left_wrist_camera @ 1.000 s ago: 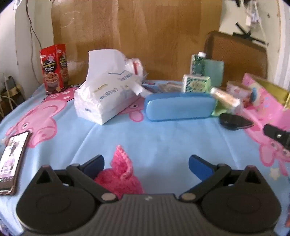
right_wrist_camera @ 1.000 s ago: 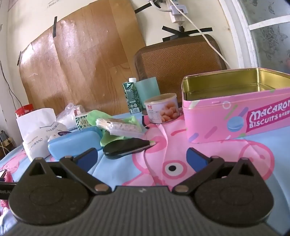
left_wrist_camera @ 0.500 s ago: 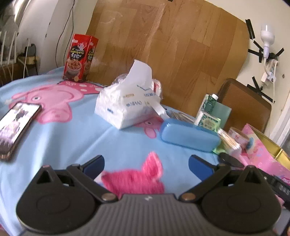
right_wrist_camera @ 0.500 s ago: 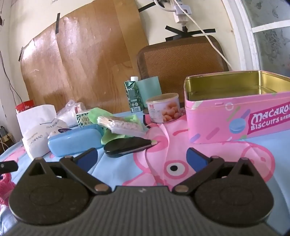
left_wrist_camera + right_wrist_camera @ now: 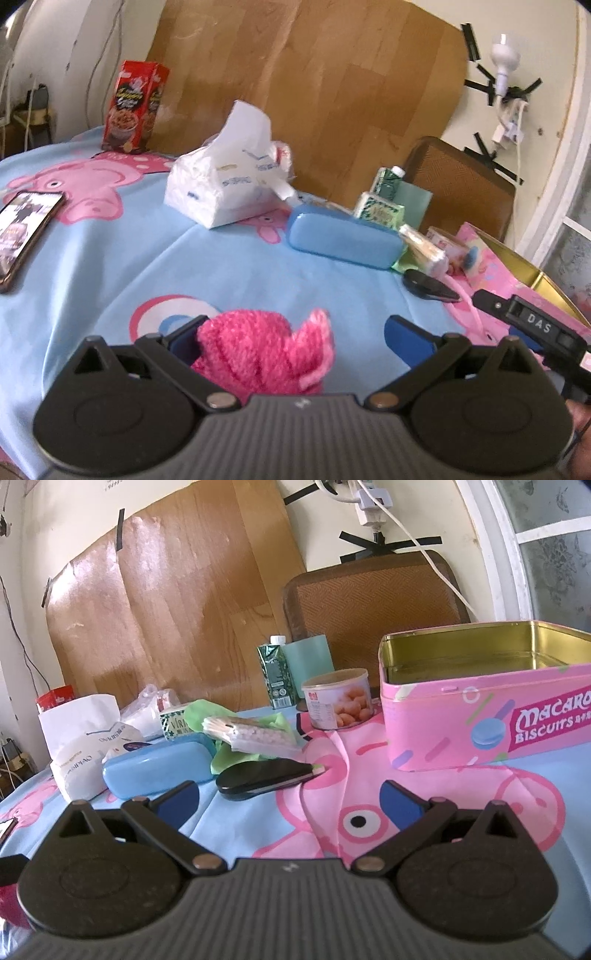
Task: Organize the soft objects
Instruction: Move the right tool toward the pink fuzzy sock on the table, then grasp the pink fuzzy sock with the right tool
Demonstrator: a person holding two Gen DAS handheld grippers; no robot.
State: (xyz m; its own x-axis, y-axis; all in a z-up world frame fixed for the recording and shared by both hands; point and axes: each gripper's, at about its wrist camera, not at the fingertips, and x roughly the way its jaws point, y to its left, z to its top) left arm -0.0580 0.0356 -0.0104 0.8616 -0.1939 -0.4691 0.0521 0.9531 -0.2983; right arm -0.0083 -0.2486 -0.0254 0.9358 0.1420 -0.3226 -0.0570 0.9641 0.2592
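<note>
A pink crocheted soft toy [image 5: 264, 349] lies between the open fingers of my left gripper [image 5: 291, 338], pressed against the left finger [image 5: 184, 338]; the right finger [image 5: 404, 332] stands apart from it. My right gripper [image 5: 290, 799] is open and empty, low over the tablecloth, facing an open pink macaron biscuit tin [image 5: 491, 716] whose gold inside shows. The tin's edge also shows at the right of the left wrist view [image 5: 517, 266]. Part of the right gripper's body [image 5: 532, 326] shows there too.
On the blue pig-print tablecloth [image 5: 229, 273] are a tissue pack [image 5: 225, 184], a blue glasses case [image 5: 343, 240], a black key fob [image 5: 266, 775], a cotton-swab box [image 5: 251, 734], a can [image 5: 338, 698], a phone [image 5: 26, 232] and a red box [image 5: 135, 107].
The left gripper has swung and come around the pink toy, which now fills more of the gap against the left finger. The right gripper has barely moved.
</note>
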